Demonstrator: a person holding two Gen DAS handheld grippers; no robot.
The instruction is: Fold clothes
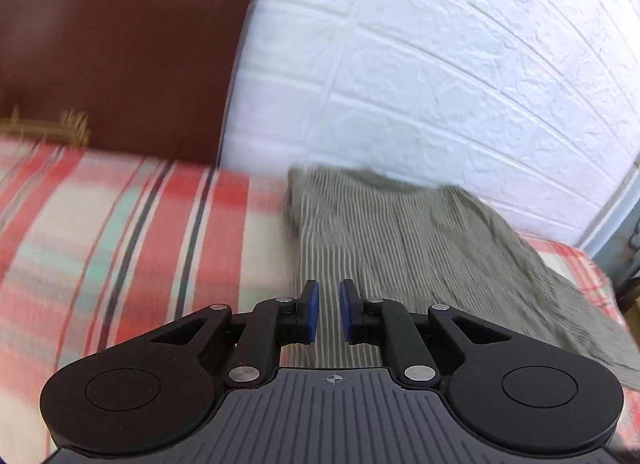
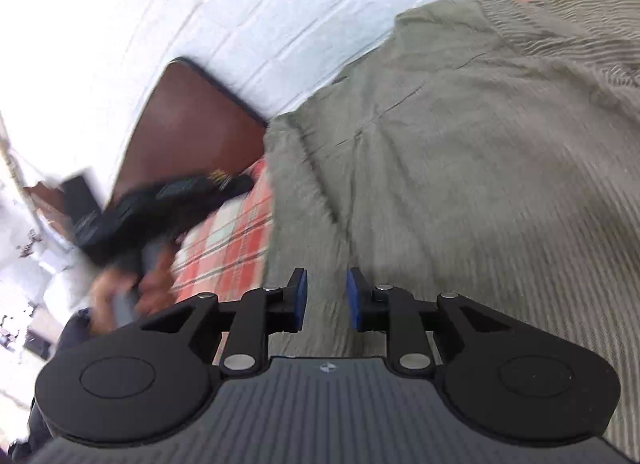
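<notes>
The grey-green striped garment (image 1: 400, 248) lies spread on the plaid bedcover (image 1: 132, 232), its far edge against the white brick-pattern wall (image 1: 440, 64). Above the garment, the left gripper (image 1: 329, 314) and right gripper (image 2: 326, 300) each hover with jaws narrowly parted, holding nothing.

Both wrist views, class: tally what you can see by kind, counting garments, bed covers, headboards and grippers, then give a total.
Striped grey-green garment: 1
Red plaid bed cover: 1
Brown headboard: 1
Grippers: 2, the left gripper and the right gripper, both open with nothing between the pads
Total: 5
</notes>
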